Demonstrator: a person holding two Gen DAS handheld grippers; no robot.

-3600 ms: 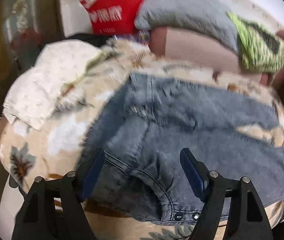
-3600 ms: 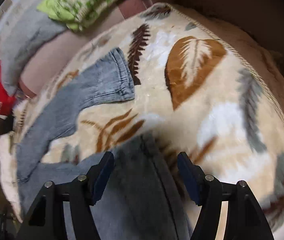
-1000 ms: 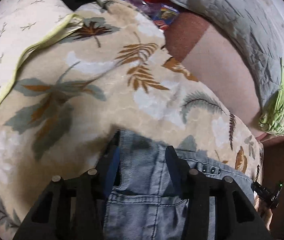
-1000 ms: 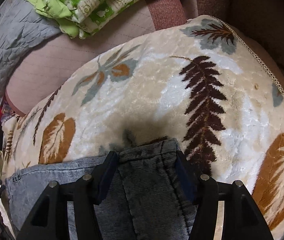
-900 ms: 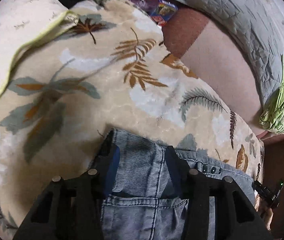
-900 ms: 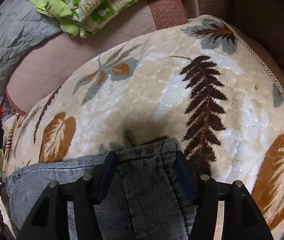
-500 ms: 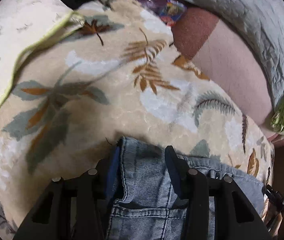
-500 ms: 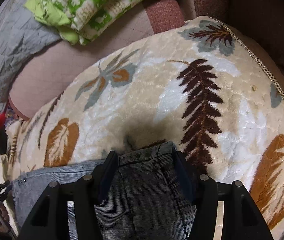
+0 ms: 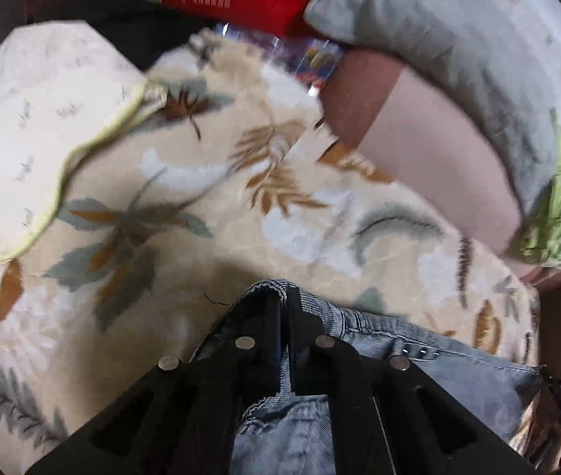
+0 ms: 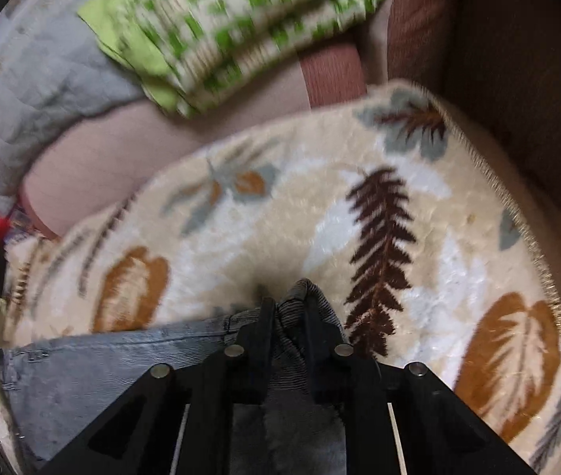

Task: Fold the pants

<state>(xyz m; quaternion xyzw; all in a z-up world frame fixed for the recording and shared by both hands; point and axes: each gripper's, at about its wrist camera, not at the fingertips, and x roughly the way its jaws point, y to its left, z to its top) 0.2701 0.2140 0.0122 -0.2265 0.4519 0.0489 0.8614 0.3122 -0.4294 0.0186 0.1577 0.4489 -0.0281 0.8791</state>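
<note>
Two grippers pinch the pants (image 9: 458, 372): left gripper (image 9: 285, 308) clamped, right gripper (image 10: 286, 308) closing on denim.

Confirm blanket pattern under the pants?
Cream blanket with brown, orange and grey-green leaf and fern prints; clearest in the right wrist view.

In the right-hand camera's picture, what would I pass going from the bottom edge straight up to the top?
Black right gripper, closing on the grey-blue denim pants → cream plush blanket with leaf print → pinkish-brown couch cushion → green-and-white patterned folded cloth.
</note>
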